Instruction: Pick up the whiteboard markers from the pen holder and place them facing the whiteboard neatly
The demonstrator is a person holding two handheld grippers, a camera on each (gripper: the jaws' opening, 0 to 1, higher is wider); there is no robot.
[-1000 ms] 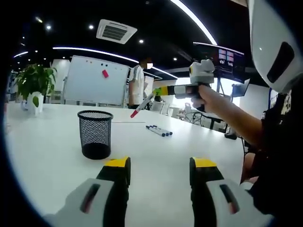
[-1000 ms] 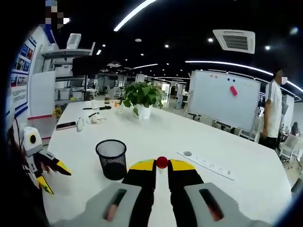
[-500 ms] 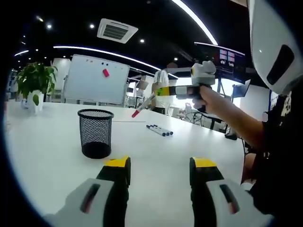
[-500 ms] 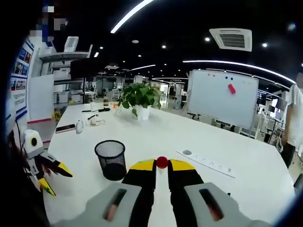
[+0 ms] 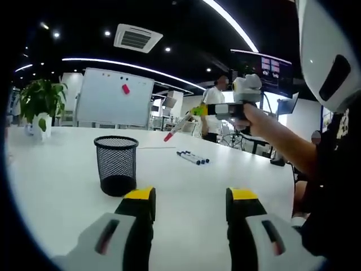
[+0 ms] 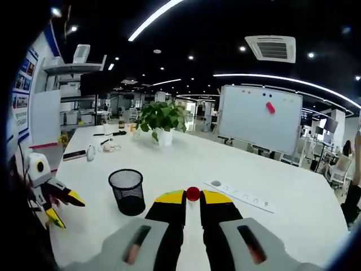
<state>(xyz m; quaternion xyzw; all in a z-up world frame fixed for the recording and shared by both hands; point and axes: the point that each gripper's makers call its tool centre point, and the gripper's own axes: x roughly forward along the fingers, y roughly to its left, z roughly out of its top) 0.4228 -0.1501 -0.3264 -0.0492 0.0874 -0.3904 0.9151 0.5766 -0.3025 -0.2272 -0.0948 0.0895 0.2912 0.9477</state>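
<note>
The left hand-held gripper [image 5: 190, 204] hangs low over the white bench [image 5: 56, 186], jaws spread with nothing between them. Just beyond it stands the black mesh pen holder [image 5: 117, 165]. The right hand-held gripper [image 6: 192, 202] is clamped on a red-capped marker [image 6: 193, 193], held in the air to the right of and beyond the holder. Two more markers [image 5: 192, 157] lie side by side on the bench right of the holder. Far past the holder stand a potted plant [image 6: 159, 118] and the whiteboard [image 5: 114, 96].
</note>
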